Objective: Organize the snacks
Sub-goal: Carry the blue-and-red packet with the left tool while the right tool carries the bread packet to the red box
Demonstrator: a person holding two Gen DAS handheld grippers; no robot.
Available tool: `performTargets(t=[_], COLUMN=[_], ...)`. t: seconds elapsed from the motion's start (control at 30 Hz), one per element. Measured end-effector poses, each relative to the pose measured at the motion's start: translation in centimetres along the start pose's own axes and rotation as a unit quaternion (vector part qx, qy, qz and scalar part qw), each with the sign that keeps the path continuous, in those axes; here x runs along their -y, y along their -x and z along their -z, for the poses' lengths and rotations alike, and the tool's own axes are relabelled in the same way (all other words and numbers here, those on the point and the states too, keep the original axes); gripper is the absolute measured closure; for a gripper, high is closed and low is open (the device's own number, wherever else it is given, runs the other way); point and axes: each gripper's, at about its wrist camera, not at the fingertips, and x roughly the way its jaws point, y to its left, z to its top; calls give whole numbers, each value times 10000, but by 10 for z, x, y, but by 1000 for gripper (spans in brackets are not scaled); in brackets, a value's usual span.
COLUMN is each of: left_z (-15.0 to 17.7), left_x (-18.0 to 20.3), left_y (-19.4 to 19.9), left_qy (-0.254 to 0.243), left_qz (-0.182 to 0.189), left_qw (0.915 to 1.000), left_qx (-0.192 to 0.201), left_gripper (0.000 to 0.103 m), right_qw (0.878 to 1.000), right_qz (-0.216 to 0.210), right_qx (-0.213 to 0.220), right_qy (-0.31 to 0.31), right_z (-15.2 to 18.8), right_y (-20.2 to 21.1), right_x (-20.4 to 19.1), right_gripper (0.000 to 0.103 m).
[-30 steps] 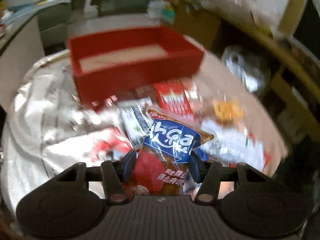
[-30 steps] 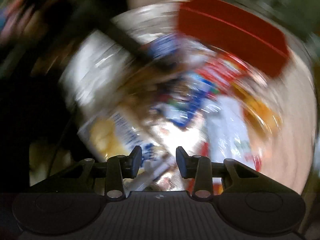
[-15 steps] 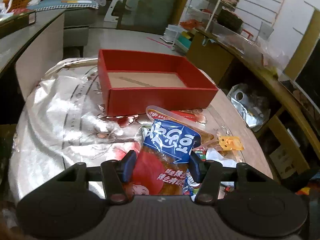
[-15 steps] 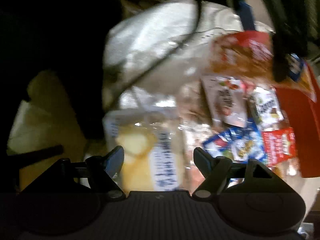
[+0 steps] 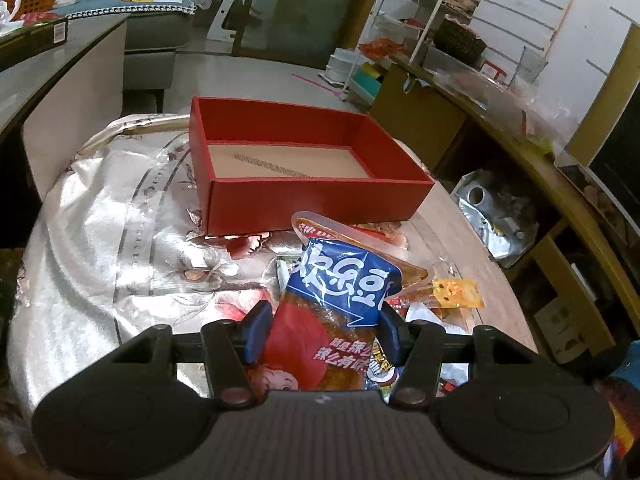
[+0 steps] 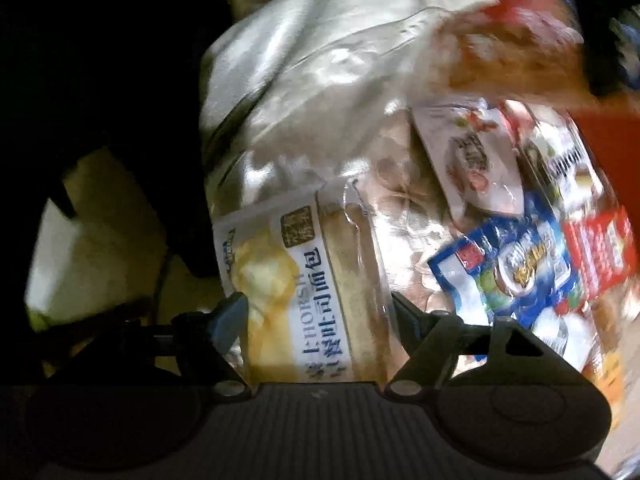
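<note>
Since the earlier frames, the right gripper [image 6: 318, 316] has been lowered over a bread packet [image 6: 304, 288], and its jaws have just been narrowing, with the packet lying between them; whether the pads press it cannot be told. A blue-and-red snack pouch [image 5: 340, 304] is pinched in the left gripper [image 5: 322, 334], held above the table's silver cloth [image 5: 100, 240]. One empty red box [image 5: 312, 200] is seen beyond. Four loose packets beside the bread are blurred and partly cut off.

left gripper [image 5: 323, 332] | grips snack packet [image 5: 340, 304] | near red box [image 5: 312, 200]
</note>
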Motion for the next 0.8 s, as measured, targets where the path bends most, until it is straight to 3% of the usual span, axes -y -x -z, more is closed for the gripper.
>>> performTargets(t=[0.13, 0.23, 0.37, 0.47, 0.8], left_z=[-1, -2, 0, 1, 2], left_x=[-4, -4, -3, -1, 13], left_y=[-3, -3, -7, -8, -18], left_qy=[127, 108, 55, 27, -69], left_qz=[-71, -70, -109, -183, -520], left_qw=[9999, 9999, 9998, 9997, 9983], left_qx=[-63, -56, -145, -167, -238], left_gripper=[54, 53, 53, 54, 54], right_qw=[9967, 9915, 9723, 9540, 9293], right_qz=[-156, 122, 321, 246, 285], right_qx=[62, 322, 742, 1128, 1838], right_qy=[-792, -1253, -2193, -2766, -3191], right_z=[0, 3, 19, 33, 49], right_y=[5, 17, 34, 44, 83], right_x=[25, 43, 78, 93, 112], right_gripper=[38, 42, 48, 55, 74])
